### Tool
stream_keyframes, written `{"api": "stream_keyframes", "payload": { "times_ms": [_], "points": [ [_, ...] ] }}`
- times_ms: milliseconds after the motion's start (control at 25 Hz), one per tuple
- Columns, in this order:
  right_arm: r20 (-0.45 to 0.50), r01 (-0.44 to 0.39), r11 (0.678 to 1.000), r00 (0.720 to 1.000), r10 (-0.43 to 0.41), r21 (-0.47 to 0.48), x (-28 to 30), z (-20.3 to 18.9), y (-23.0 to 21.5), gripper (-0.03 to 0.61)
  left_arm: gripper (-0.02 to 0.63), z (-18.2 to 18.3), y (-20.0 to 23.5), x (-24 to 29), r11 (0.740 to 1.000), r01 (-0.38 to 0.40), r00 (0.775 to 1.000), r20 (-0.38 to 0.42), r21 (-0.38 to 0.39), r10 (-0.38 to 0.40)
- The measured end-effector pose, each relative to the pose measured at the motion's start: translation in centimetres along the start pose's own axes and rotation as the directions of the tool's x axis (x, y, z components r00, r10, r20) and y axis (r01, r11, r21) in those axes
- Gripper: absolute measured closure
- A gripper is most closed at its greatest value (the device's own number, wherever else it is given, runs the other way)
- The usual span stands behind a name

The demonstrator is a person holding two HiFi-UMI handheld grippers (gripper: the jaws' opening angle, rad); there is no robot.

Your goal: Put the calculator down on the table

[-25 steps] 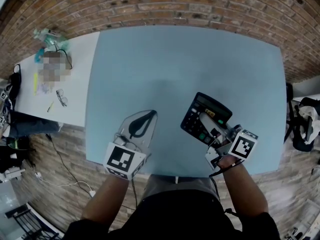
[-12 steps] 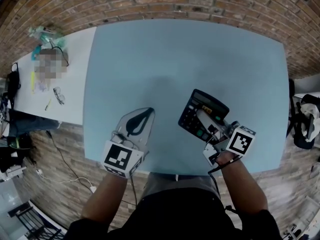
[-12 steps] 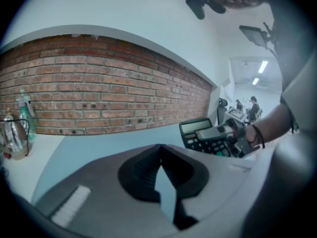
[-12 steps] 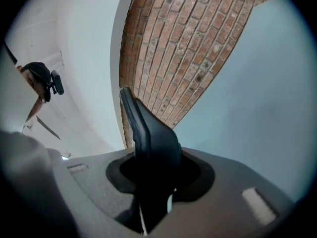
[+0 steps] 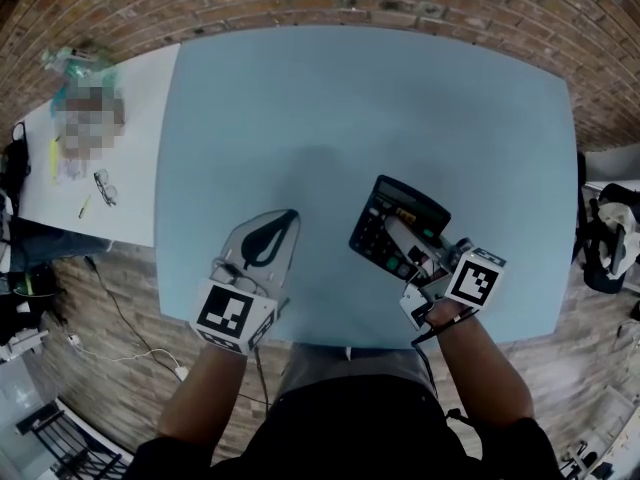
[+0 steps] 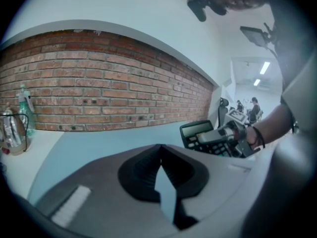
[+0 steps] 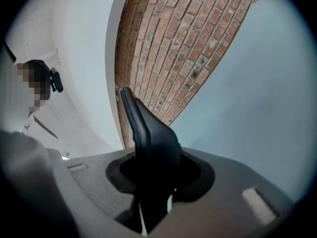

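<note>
Two grippers low at the near edge: right gripper (image 5: 395,230) clenched on the calculator (image 5: 372,230) by its near end, holding it tilted, display far, over the near-right of the table (image 5: 350,98), ready for laying flat; left gripper (image 5: 288,216) pinched empty, parked clear.

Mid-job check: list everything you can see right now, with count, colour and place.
table: one, light blue, centre of the head view
calculator: one, black, over the table's near right part
side table: one, white, left of the blue table
glasses: one pair, dark, on the side table
brick wall: one, red-brown, behind both tables
left gripper: one, grey, shut and empty, over the table's near left part
right gripper: one, grey, shut on the calculator
</note>
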State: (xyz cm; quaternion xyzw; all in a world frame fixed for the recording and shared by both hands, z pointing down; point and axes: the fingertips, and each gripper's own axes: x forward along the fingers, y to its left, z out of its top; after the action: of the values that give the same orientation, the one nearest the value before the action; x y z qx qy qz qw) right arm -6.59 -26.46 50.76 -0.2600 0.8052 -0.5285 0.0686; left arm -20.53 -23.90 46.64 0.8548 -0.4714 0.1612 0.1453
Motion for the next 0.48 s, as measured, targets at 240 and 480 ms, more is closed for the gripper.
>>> {"api": "stream_keyframes", "payload": {
  "times_ms": [240, 480],
  "points": [
    [-0.022, 0.010, 1.000, 1.000, -0.010, 0.013, 0.7, -0.9, -0.8, 0.456, 0.611, -0.6, 0.2, 0.6, 1.000, 0.008, 1.000, -0.004, 0.001, -0.008],
    [-0.035, 0.020, 1.000, 0.999, -0.020, 0.016, 1.5, -1.7, -1.8, 0.456, 0.611, -2.1, 0.7, 1.0, 1.000, 0.004, 1.000, -0.023, -0.008, -0.005]
  ]
}}
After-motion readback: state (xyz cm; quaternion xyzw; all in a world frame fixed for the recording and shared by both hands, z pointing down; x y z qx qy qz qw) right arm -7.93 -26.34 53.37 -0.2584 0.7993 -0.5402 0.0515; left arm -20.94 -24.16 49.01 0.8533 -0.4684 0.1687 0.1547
